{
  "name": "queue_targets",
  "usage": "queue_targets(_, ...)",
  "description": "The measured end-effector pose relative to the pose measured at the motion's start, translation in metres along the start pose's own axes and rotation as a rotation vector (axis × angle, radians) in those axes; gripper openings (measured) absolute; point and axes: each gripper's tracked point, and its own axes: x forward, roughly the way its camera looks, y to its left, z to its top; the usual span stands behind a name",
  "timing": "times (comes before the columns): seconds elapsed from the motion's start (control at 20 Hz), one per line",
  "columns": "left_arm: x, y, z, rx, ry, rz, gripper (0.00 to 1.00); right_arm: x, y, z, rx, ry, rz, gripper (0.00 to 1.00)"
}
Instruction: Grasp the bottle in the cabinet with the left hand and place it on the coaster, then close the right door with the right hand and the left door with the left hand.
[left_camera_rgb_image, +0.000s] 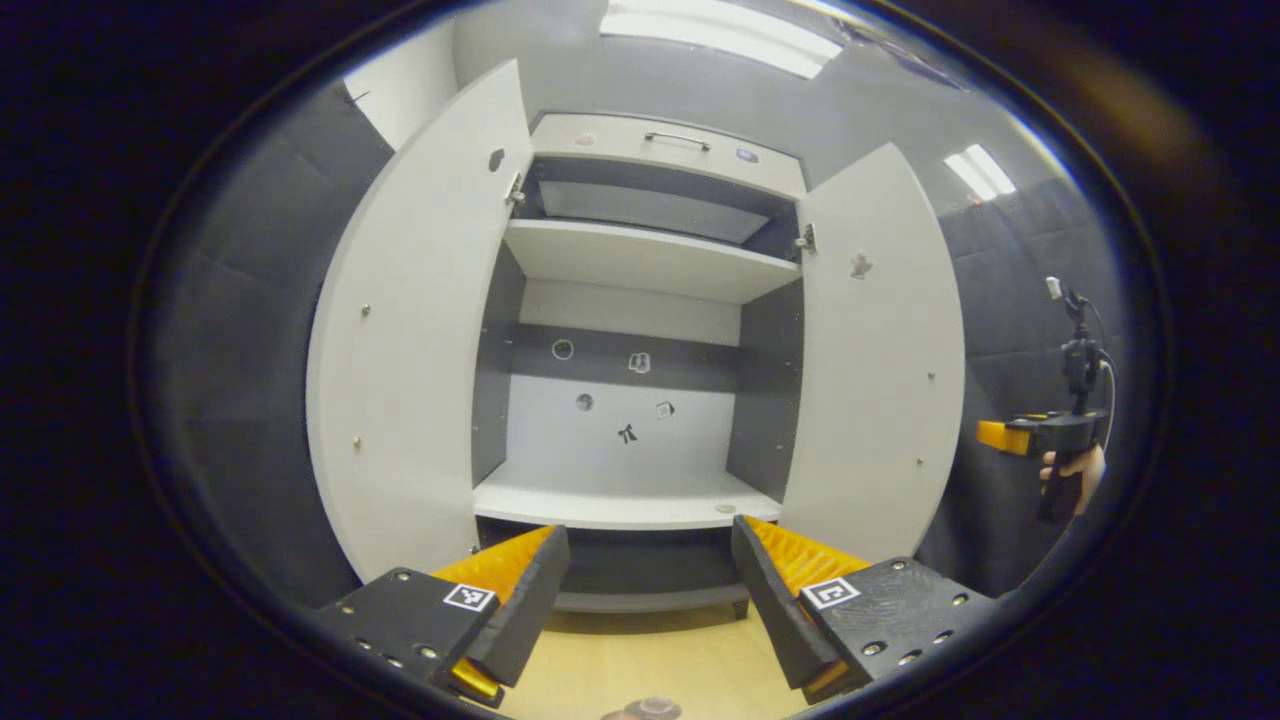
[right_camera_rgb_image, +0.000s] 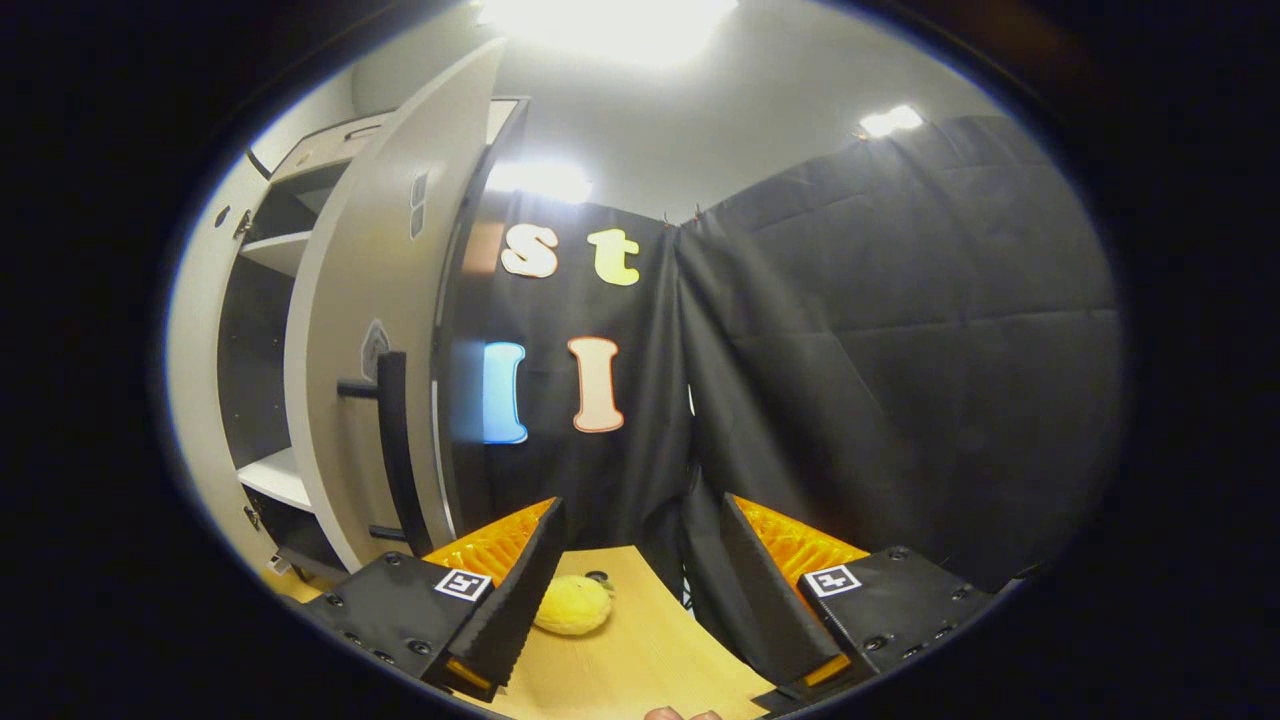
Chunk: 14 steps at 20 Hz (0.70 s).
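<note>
The bottle was hard to place: the cabinet (left_camera_rgb_image: 640, 330) shelves looked bare, and a small round, cap-like top (left_camera_rgb_image: 650, 708) at the bottom edge of the left gripper view may have been it, standing on the surface (left_camera_rgb_image: 640, 665) just below the left claw (left_camera_rgb_image: 650, 590); too little showed to tell its look or whether a coaster lay under it. That would fit the left claw being released, fingers wide apart and holding nothing, drawn back and facing the cabinet squarely. Both doors stood swung out, the left door (left_camera_rgb_image: 410, 340) and the right door (left_camera_rgb_image: 880, 360), so the closing steps were judged not yet done. The right claw (right_camera_rgb_image: 640, 590) was also released and empty, held off to the side beyond the right door's outer face, where its long handle (right_camera_rgb_image: 395, 450) stood just ahead, probably placed there to push that door shut. A yellow, lemon-like fruit (right_camera_rgb_image: 572, 605) lay on the surface between its fingers, untouched.
</note>
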Motion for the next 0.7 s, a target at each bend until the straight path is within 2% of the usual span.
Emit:
queue_targets(0.35, -0.003, 0.043, 0.033, -0.076, 0.058, 0.164, 0.95, 0.023, 0.018, 0.015, 0.048, -0.006, 0.165, 0.98)
queue_targets(0.55, -0.021, 0.087, 0.044, -0.042, 0.078, 0.305, 0.95, 0.036, 0.034, 0.023, 0.060, -0.006, 0.260, 0.98)
queue_targets(0.7, -0.037, 0.104, 0.045, -0.036, 0.091, 0.355, 0.95, 0.043, 0.047, 0.026, 0.075, 0.005, 0.323, 0.98)
